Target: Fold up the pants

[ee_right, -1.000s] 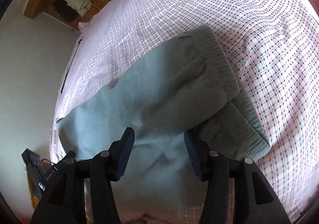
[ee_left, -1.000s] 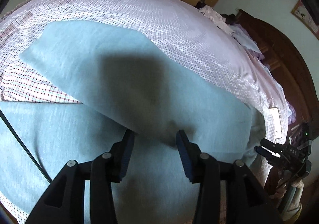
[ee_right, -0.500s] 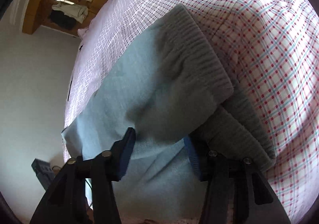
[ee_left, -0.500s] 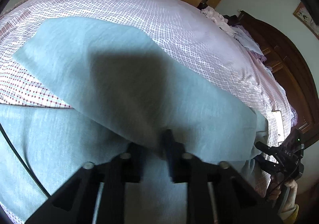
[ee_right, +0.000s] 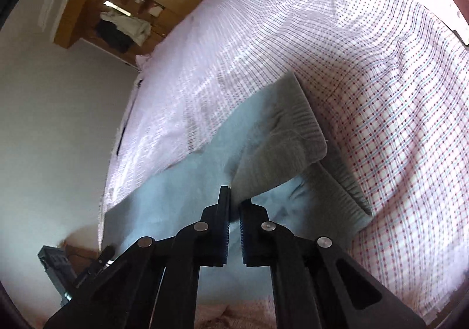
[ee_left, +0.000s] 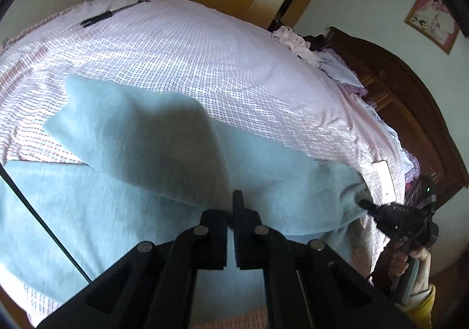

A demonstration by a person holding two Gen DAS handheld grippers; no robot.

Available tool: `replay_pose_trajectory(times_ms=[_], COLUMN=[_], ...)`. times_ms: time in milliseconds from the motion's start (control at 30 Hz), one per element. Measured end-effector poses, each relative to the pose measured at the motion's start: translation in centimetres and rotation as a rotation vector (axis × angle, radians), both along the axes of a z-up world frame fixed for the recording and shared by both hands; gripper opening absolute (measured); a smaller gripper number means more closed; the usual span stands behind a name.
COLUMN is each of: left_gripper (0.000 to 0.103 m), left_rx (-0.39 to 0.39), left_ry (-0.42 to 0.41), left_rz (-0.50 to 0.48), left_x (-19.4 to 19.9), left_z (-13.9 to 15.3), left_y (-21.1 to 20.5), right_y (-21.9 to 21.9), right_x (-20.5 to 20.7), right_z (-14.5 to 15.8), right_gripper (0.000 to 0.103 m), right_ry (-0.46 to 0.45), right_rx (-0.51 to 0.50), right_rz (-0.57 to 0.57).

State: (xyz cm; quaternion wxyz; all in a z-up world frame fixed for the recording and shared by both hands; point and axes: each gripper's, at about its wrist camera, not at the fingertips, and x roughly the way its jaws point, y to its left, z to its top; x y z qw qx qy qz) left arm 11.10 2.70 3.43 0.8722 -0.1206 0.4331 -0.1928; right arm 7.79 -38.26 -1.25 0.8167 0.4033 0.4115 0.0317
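Pants (ee_left: 152,153): edge clenched in left tool (ee_left: 233,211) and right tool (ee_right: 234,206); thin pinches judged liable to slip when lifted, spoiling fold.

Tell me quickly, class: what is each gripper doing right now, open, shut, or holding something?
Left gripper: jaws just closed, shut on the light blue pants.
Right gripper: jaws just closed, shut on the pants near the waistband.

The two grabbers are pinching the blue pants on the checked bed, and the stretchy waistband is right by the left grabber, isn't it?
Nearly. The waistband is by the right gripper, not the left; the right wrist view shows it. The left gripper has plain fabric in front of it. Both do pinch the blue pants on the checked bed.
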Motion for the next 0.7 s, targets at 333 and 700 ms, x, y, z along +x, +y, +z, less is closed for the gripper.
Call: replay_pose_trajectory(times_ms=[333,700], left_gripper=[0.003,0.003], left_rx=[0.027,0.095], left_ry=[0.028,0.145], left_rz=[0.011,-0.064], left_x=[-4.8,-7.0], left_z=[-0.6,-5.2], left_y=[0.5,-1.0], right_y=[-0.7,-0.6], right_x=[-4.0,-5.2], right_z=[-0.4,-2.4], right_gripper=[0.000,0.000], right_ry=[0.003,0.067], right_rx=[-0.004,-0.056], right_rz=[0.000,-0.014])
